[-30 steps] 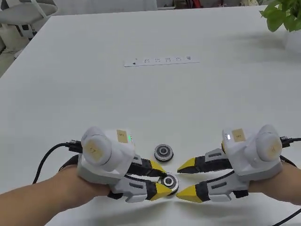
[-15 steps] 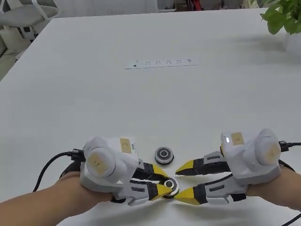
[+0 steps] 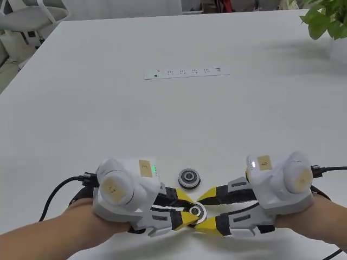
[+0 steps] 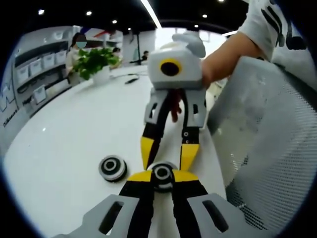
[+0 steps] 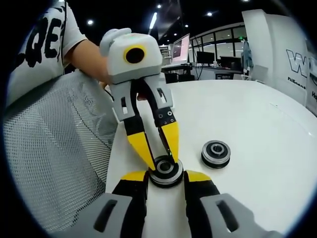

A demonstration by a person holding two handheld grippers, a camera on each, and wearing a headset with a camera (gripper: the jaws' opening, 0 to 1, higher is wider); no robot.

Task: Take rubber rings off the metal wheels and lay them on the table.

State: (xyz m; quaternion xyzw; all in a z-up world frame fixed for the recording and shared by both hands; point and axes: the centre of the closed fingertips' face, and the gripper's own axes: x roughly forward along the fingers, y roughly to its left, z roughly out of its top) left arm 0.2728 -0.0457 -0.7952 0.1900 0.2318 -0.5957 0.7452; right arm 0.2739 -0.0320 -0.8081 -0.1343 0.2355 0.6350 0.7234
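Observation:
A small metal wheel with a black rubber ring point(image 3: 196, 211) sits between both grippers near the table's front edge. My left gripper point(image 3: 187, 207) is shut on it from the left. My right gripper point(image 3: 203, 211) comes from the right, its yellow jaws pressed against the same wheel. In the left gripper view the wheel point(image 4: 162, 174) is pinched between my own tips, with the right gripper point(image 4: 167, 153) reaching in from above. The right gripper view shows this wheel point(image 5: 166, 172) hugged on both sides. A second wheel point(image 3: 188, 176) lies flat just beyond, untouched.
A white power strip point(image 3: 186, 72) lies mid-table. A potted plant point(image 3: 325, 19) stands at the far right corner and a chair point(image 3: 27, 19) at the far left. A mesh chair back point(image 4: 267, 129) is close behind the hands.
My right gripper has moved left and its jaws have narrowed around the wheel that the left gripper holds. The left gripper and the second wheel have stayed put.

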